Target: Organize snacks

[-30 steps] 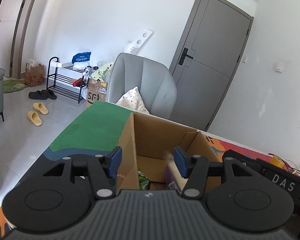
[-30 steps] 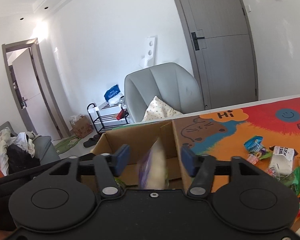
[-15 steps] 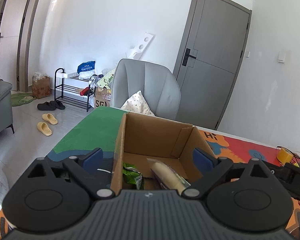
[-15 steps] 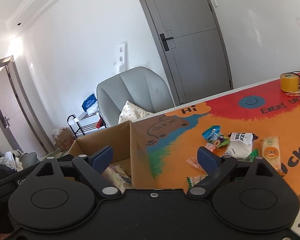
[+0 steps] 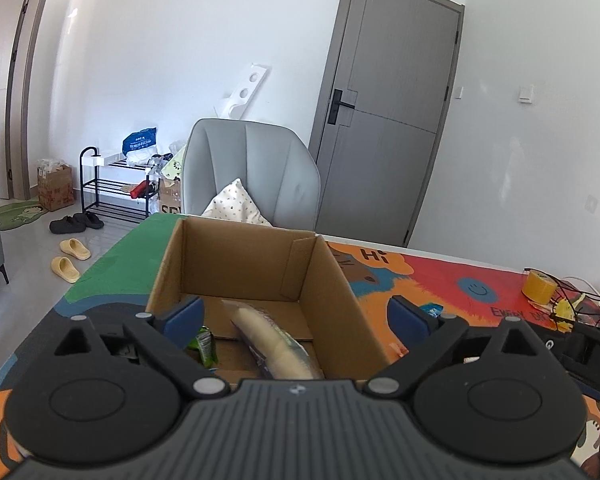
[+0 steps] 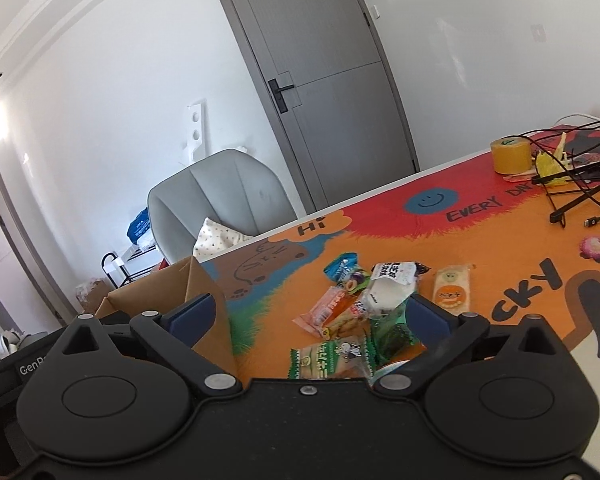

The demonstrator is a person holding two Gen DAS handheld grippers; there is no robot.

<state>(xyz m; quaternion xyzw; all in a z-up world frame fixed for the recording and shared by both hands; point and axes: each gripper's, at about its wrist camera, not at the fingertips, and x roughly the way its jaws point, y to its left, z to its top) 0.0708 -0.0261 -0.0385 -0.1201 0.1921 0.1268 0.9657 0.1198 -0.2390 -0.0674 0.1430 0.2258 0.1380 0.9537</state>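
An open cardboard box (image 5: 328, 280) stands on the colourful table mat; it also shows at the left of the right wrist view (image 6: 204, 292). Inside lie a cream and purple snack packet (image 5: 274, 340) and a green packet (image 5: 204, 344). My left gripper (image 5: 296, 314) is open and empty, just in front of the box. My right gripper (image 6: 308, 314) is open and empty, facing a pile of snack packets (image 6: 364, 304) on the mat to the right of the box, including a white pouch (image 6: 390, 286), a blue packet (image 6: 342, 266) and a green-white packet (image 6: 332, 358).
A yellow tape roll (image 6: 510, 156) and tangled black cables (image 6: 572, 192) lie at the far right of the table. A grey chair (image 5: 248, 172) with a pillow stands behind the table. A grey door (image 5: 384, 132) and a shoe rack (image 5: 116, 188) are beyond.
Both grippers opened and let go of packets that now lie in the box. The left gripper pulled back from the box. The right gripper swung right toward the snack pile.
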